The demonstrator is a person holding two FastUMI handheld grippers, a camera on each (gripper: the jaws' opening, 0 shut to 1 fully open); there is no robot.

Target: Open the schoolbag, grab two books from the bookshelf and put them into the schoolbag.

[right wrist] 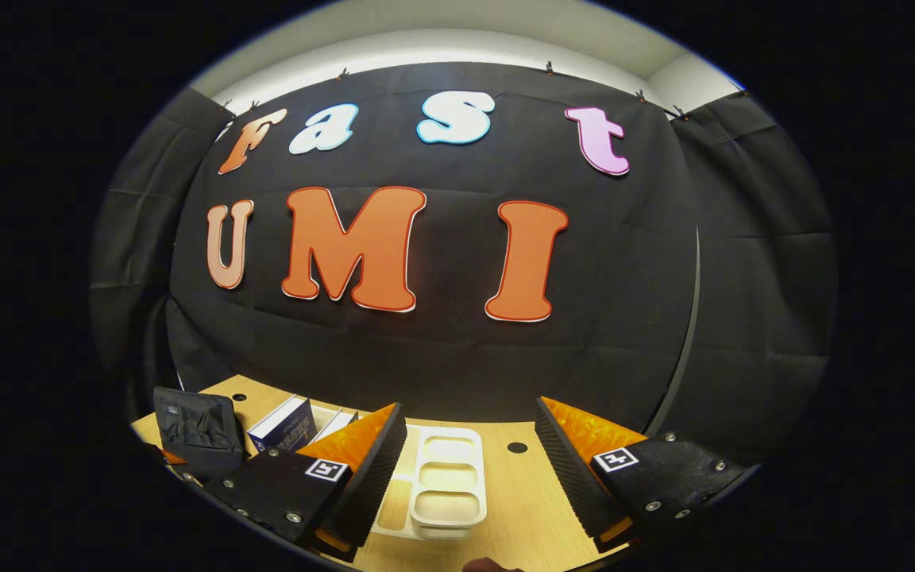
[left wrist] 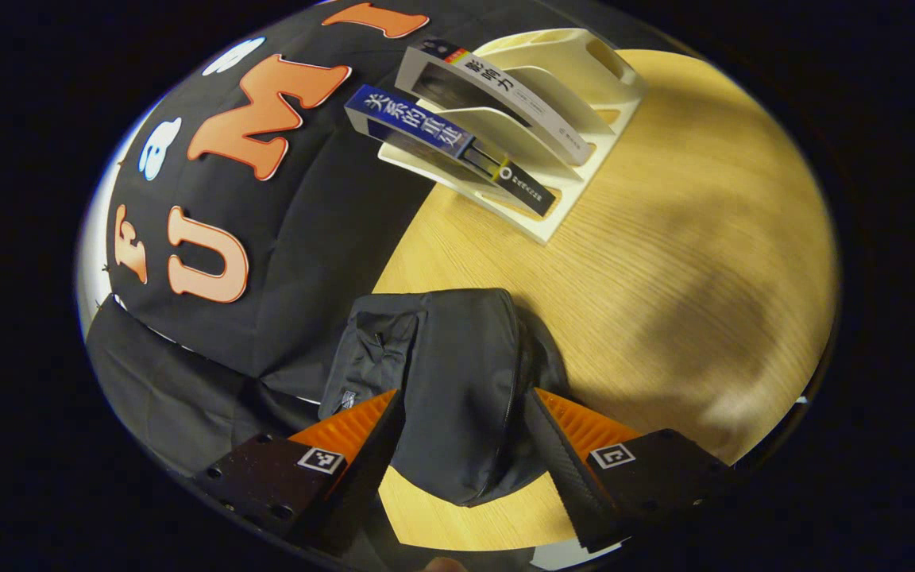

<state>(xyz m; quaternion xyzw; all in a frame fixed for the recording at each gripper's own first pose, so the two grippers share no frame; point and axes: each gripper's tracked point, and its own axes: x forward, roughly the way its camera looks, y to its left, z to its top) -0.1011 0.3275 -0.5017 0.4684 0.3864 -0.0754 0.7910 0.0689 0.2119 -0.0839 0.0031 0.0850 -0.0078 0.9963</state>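
A black schoolbag (left wrist: pixel 445 381) stands on the wooden table, and my left gripper (left wrist: pixel 464 413) hangs over it, open, with its fingers on either side of the bag's top and apart from it. A cream bookshelf (left wrist: pixel 541 135) at the far side holds two leaning books: a blue-spined book (left wrist: pixel 426 131) and a white-spined book (left wrist: pixel 497 91). In the right gripper view my right gripper (right wrist: pixel 469 433) is open and empty above the bookshelf (right wrist: pixel 449 485). The blue book (right wrist: pixel 287 425) and the schoolbag (right wrist: pixel 195 429) lie to its left.
The wooden table (left wrist: pixel 664 262) spreads to the right of the bag and in front of the shelf. The black cloth wall (right wrist: pixel 442 334) stands close behind the table. A small round hole (right wrist: pixel 517 447) marks the tabletop near the wall.
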